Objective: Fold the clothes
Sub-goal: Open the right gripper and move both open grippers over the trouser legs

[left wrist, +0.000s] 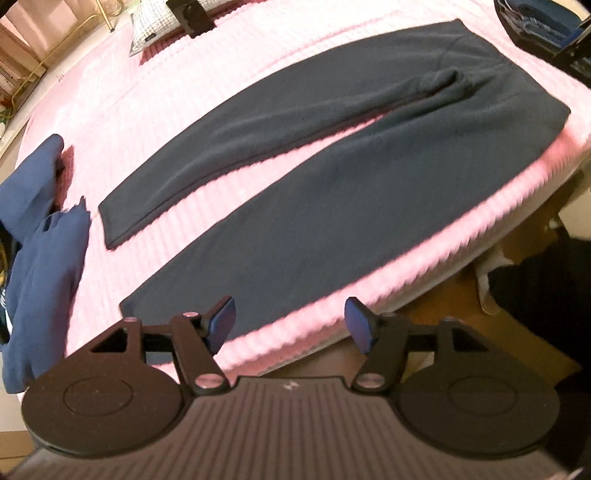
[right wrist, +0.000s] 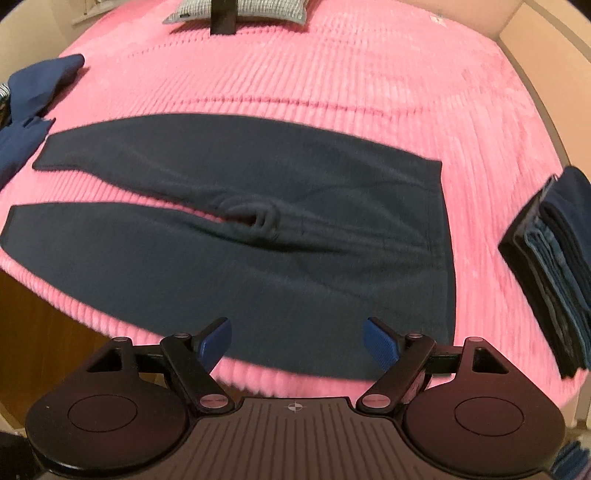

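Note:
Dark navy trousers (left wrist: 314,206) lie spread flat on the pink ribbed bed cover (left wrist: 155,110), legs apart. My left gripper (left wrist: 290,321) is open and empty, just above the hem end of the near leg at the bed's edge. In the right wrist view the trousers (right wrist: 295,251) lie with the waistband to the right. My right gripper (right wrist: 297,341) is open and empty, over the near edge of the trousers close to the waistband. Both views are slightly blurred.
A heap of blue clothes (left wrist: 33,236) lies at the left of the bed; it also shows in the right wrist view (right wrist: 26,110). A stack of folded dark clothes (right wrist: 554,266) sits at the right. A grey checked pillow (right wrist: 236,9) lies at the far side. The wooden bed frame (left wrist: 461,317) shows below the edge.

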The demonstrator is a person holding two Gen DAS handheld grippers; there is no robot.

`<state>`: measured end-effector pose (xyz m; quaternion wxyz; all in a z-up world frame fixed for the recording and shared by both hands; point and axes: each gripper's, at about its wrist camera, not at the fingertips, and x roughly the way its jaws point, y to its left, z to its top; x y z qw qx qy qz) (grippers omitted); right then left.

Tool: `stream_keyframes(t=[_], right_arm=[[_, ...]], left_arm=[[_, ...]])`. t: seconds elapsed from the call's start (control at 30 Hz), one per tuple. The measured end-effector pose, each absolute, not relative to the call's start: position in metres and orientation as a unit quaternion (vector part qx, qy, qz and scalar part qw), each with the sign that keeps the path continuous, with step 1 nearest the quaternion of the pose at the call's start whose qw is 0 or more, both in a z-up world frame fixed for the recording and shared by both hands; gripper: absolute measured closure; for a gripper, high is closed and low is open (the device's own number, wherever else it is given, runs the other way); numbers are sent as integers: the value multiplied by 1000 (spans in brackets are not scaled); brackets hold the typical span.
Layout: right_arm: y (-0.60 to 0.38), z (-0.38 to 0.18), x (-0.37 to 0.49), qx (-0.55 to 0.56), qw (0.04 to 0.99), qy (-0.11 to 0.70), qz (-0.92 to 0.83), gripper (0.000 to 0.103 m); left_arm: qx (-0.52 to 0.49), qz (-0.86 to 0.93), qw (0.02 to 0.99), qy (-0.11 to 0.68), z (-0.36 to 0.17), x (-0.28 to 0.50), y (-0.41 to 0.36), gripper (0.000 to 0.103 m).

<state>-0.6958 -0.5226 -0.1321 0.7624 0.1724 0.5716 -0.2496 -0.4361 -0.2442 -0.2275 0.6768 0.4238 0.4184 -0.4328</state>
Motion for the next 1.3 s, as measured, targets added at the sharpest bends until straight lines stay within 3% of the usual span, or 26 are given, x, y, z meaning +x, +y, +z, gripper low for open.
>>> stream_keyframes(t=[0.53,1.3], right_arm=[[-515,-133,-714,133,739,626,-212,22],[-552,-132,-755,141,762,598,-204,22]], left_arm=[[417,-430,701,387,-196,-458,-267,39],[459,-422,697,353,-179,-493,-303,38]])
